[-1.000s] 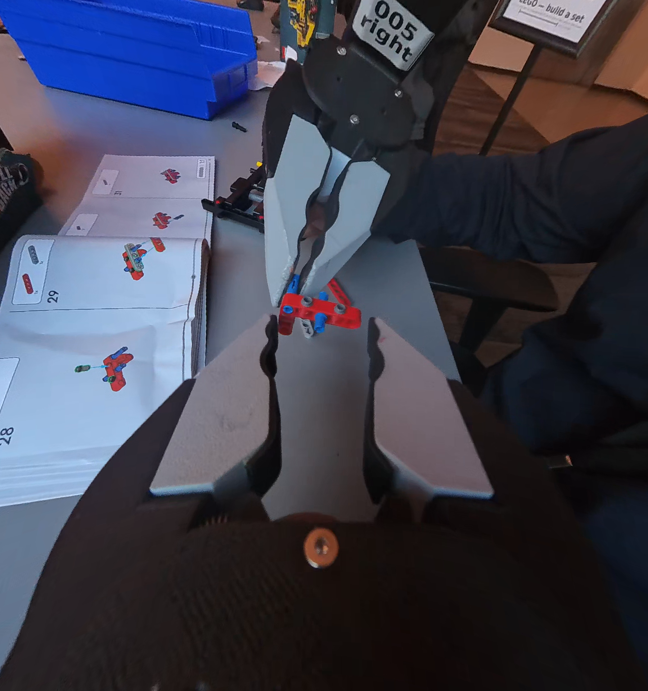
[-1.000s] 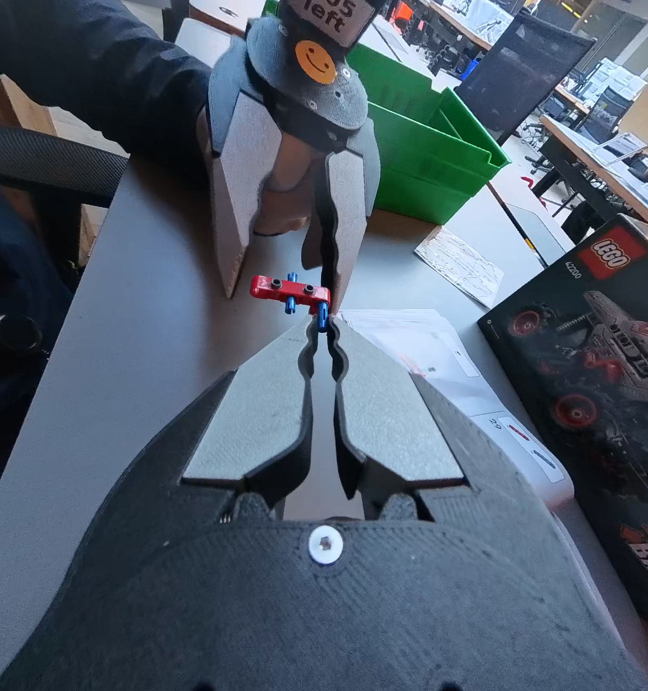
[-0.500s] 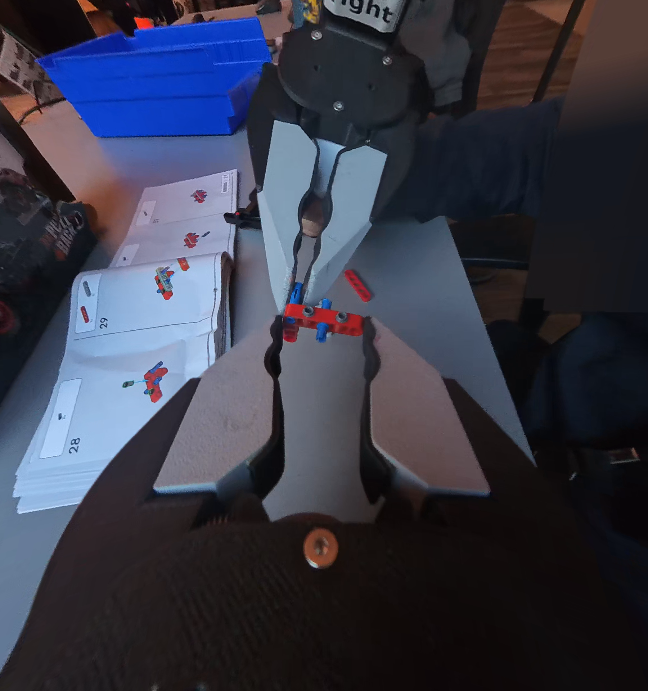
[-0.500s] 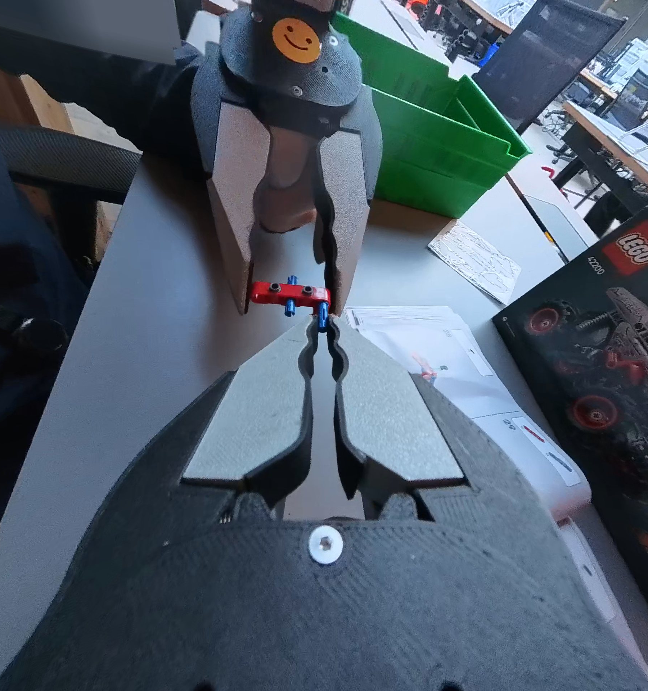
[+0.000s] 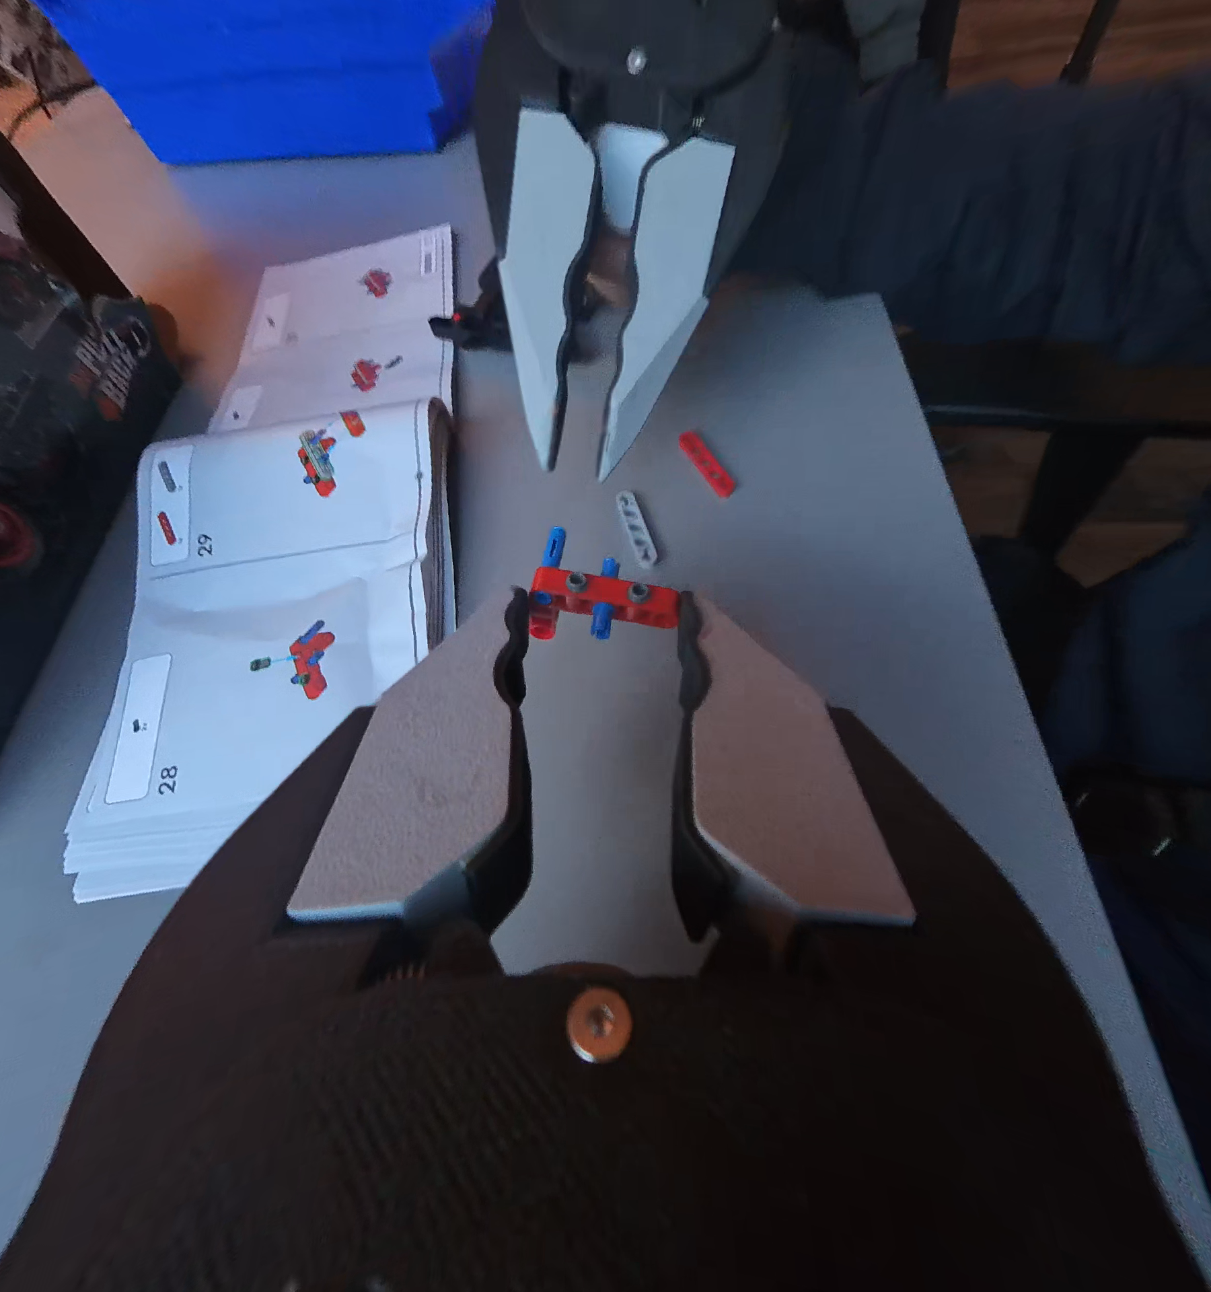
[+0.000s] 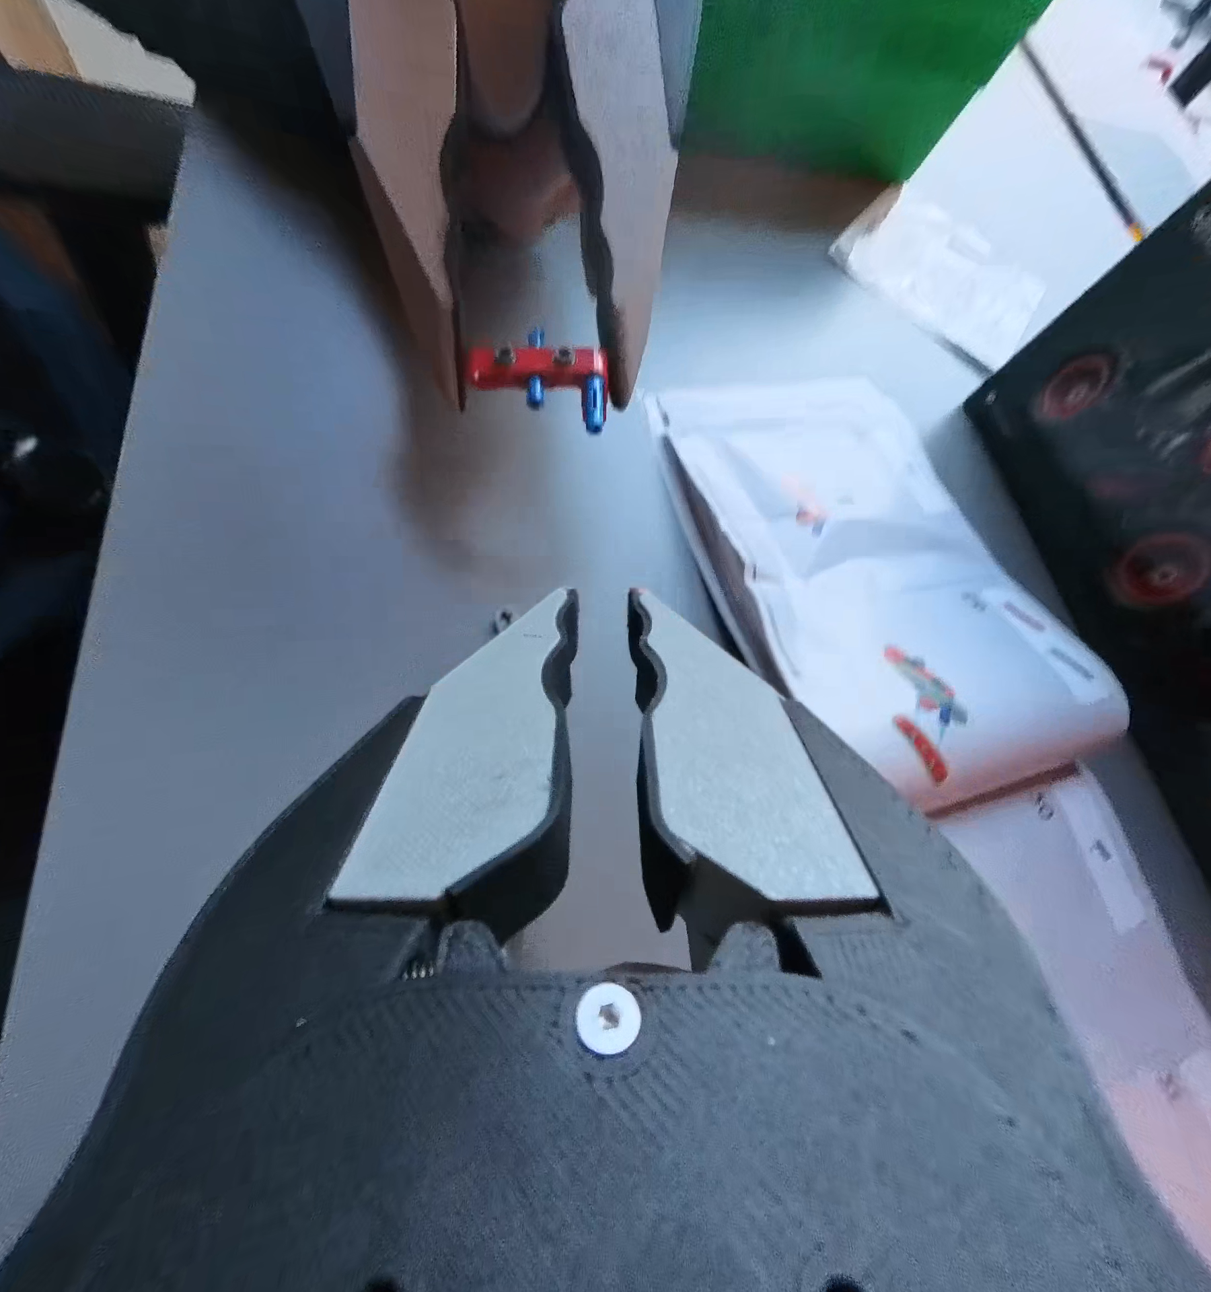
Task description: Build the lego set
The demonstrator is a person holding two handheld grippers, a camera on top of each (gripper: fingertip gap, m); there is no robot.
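A small red beam assembly point(image 5: 603, 598) with blue pins and grey pegs is clamped by its two ends between the fingertips of my left gripper point(image 5: 599, 607), just above the grey table. In the right wrist view the same assembly point(image 6: 536, 367) hangs between the left gripper's tips point(image 6: 540, 402). My right gripper point(image 6: 601, 601) is empty, its jaws a narrow gap apart, and it is drawn back from the assembly. In the left wrist view it point(image 5: 576, 468) points down at the table beyond the assembly.
A loose grey beam point(image 5: 636, 526) and a red beam point(image 5: 706, 463) lie on the table point(image 5: 833, 559) behind the assembly. An open instruction booklet point(image 5: 274, 594) and a dark set box point(image 5: 29, 349) are to the left, with a blue bin point(image 5: 274, 70) behind. A green bin point(image 6: 798, 84) stands behind the left gripper. Tip to tip, the grippers are about 6 cm apart.
My left gripper moved up to the red assembly and closed on its ends. My right gripper let go of the blue pin, opened slightly and pulled back.
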